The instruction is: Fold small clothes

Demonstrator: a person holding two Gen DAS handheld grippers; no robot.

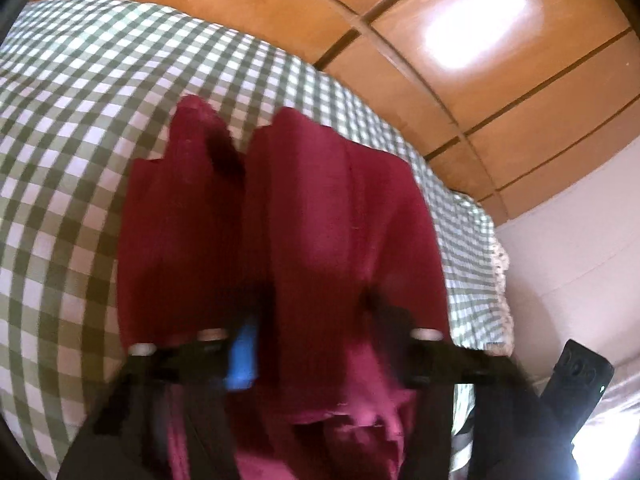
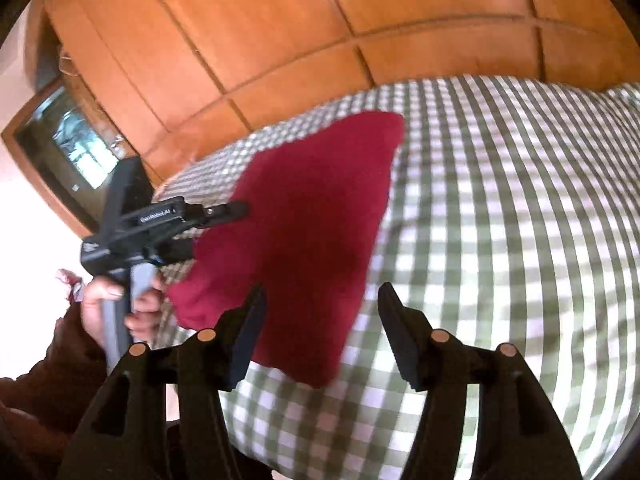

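Red garment point(image 2: 304, 216) hangs lifted over green-checked bed point(image 2: 500, 200), wooden wardrobe point(image 2: 240, 40) behind. Left gripper point(image 2: 224, 220) jaws clenched on garment's edge. Right gripper point(image 2: 320, 320) jaws spread apart, gripping nothing, near its lower edge.

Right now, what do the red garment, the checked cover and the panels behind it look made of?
Red garment: soft matte woven or knit cloth; it drapes and creases. Checked cover: thin gingham fabric, likely cotton, matte and rumpled. Panels: orange-brown wood or veneer, glossy, with a bright window glare.
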